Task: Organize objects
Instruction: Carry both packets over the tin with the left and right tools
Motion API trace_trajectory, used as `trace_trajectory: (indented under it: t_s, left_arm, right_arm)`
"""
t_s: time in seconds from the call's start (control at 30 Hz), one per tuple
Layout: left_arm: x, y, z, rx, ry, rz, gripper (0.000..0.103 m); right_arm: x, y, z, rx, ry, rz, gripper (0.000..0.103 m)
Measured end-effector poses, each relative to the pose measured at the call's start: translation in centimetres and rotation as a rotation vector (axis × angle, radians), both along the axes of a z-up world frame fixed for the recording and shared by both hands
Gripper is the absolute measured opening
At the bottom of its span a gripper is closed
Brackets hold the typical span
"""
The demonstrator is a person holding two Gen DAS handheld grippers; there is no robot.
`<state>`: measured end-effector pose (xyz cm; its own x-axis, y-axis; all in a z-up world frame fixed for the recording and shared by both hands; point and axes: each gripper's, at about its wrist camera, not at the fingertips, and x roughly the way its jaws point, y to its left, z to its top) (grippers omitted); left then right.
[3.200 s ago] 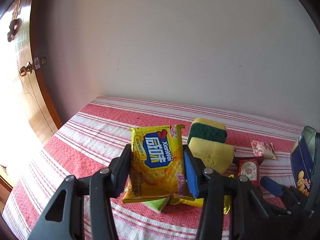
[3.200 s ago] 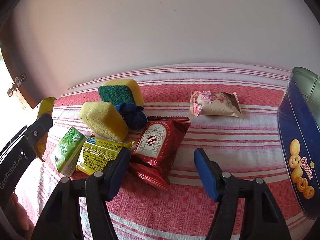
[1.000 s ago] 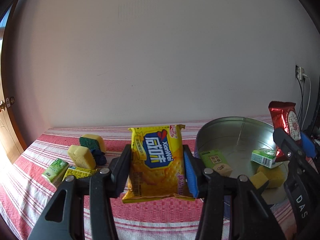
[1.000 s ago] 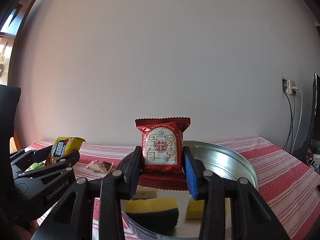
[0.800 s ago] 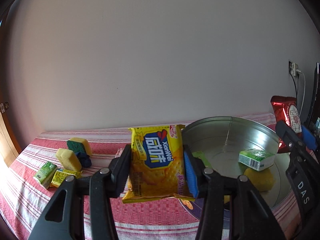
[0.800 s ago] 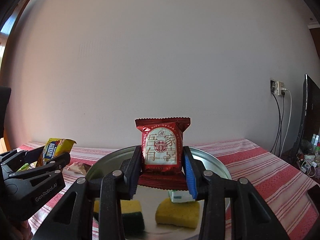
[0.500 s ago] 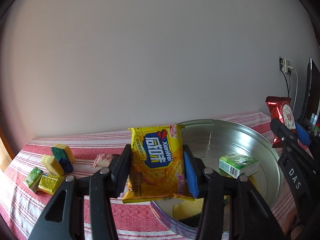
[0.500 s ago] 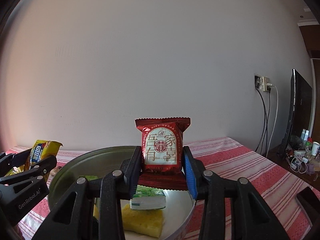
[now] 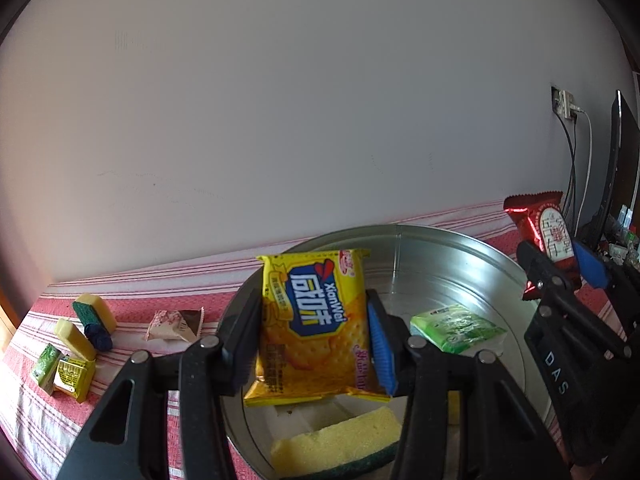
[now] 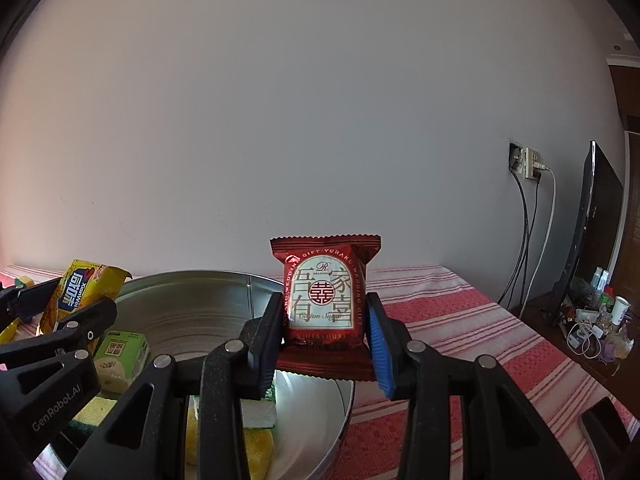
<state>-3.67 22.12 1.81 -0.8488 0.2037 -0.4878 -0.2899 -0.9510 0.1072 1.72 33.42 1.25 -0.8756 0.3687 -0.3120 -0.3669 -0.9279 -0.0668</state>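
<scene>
At frame centre, our left gripper [image 9: 312, 336] clamps the yellow packet [image 9: 314, 328] and our right gripper [image 10: 324, 336] clamps the red packet [image 10: 325, 304], both above the tin [image 9: 460, 256].

Bright, even daylight on a pale wall; both fisheye views are sharp, curving strongly into dark corners, with soft glare inside the metal tin [image 9: 460, 256].

A home living room: striped tablecloth [image 10: 460, 320], wall socket [image 10: 528, 162] with cables, television [image 10: 600, 216] at right.
</scene>
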Motion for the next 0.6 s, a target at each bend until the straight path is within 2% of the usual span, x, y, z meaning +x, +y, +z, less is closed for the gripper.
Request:
trace_trajectory:
  t_s: [0.37,0.6]
  left_arm:
    - [-1.0,1.4,-1.0,-0.056,-0.069,0.025,0.048]
    - [-0.8,1.9,-0.5,-0.071,-0.085,0.041,0.048]
  right_arm:
    - [-0.2,0.1,-0.9,-0.036,-0.069,0.058,0.042]
    - [-0.6,0.4,-1.3,-0.042,-0.099,0.095,0.042]
